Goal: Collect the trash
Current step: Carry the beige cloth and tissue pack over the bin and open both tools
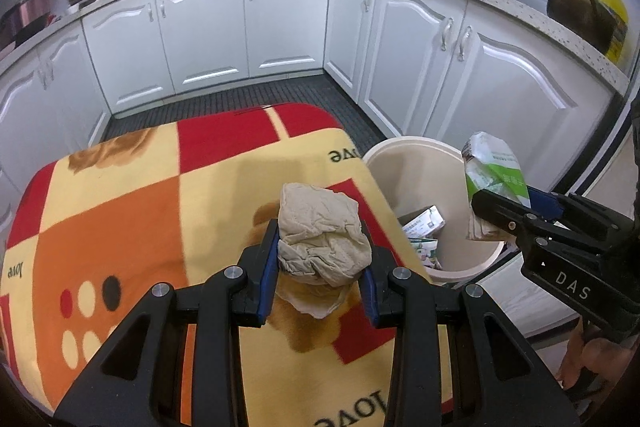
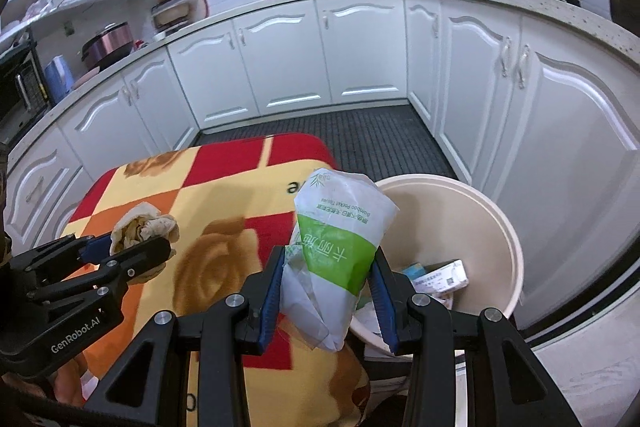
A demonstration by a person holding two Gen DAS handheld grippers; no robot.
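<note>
Trash, two pieces, both lifted and in carry.

Item one, left: crumpled brown paper wad, pinched between the blue-padded jaws of the left gripper, held above the patterned blanket that covers the surface; in the left wrist view it sits at centre, with the bin at about 3 o'clock from it.

Item two, right: green-and-white tissue packet wrapper, clamped in the jaws of the right gripper; its upper end stands free, and it hangs at the near-left rim of the bin, the opening lying toward 3 o'clock.

Receptacle: cream round waste bin on the floor just beside the surface, already containing small cartons and paper.

Step in hand, by judgement: transport to the bin, release not yet made.

Next move calls for: bringing each gripper fully over the opening, wrapper first as the nearer, then spreading the jaws so the light pieces fall inside rather than catch the rim.
</note>
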